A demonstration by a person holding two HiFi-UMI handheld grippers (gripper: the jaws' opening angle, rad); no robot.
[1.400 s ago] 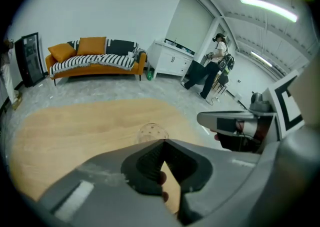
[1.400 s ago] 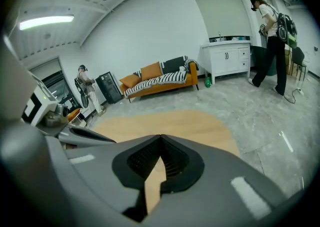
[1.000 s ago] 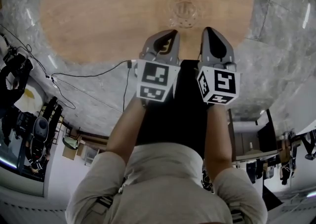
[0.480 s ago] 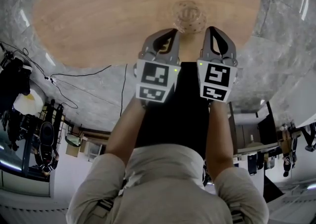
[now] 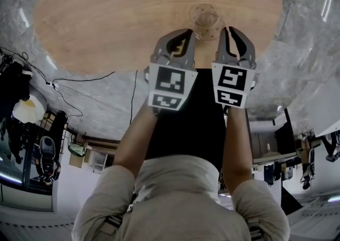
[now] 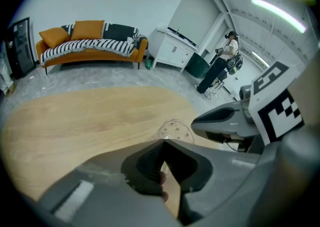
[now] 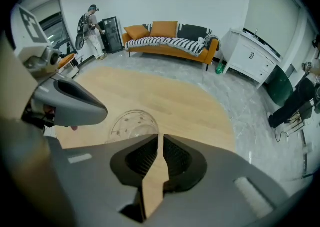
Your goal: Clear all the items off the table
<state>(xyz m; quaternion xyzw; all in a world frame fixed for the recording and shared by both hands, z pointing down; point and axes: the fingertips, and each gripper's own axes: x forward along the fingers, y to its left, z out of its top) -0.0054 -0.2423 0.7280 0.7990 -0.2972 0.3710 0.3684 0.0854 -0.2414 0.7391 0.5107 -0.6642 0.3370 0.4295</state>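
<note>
A clear glass dish (image 5: 206,20) with small dots stands on the oval wooden table (image 5: 122,17) near its edge closest to me. My left gripper (image 5: 181,35) and right gripper (image 5: 234,33) hover side by side just short of it, the glass between their tips. The left gripper view has the glass (image 6: 175,132) just beyond the left gripper (image 6: 163,142), jaws shut on nothing. In the right gripper view the glass (image 7: 132,124) lies left of the right gripper (image 7: 159,136), also shut and empty.
An orange sofa (image 6: 90,41) with striped cushions, a white cabinet (image 6: 172,46) and a standing person (image 6: 227,51) are beyond the table. A black cable (image 5: 90,82) runs over the marble floor beside the table. The person's legs are below the grippers.
Both grippers have edged toward the glass, which now sits closer between their tips. The right gripper's marker cube has turned to face the camera more squarely.
</note>
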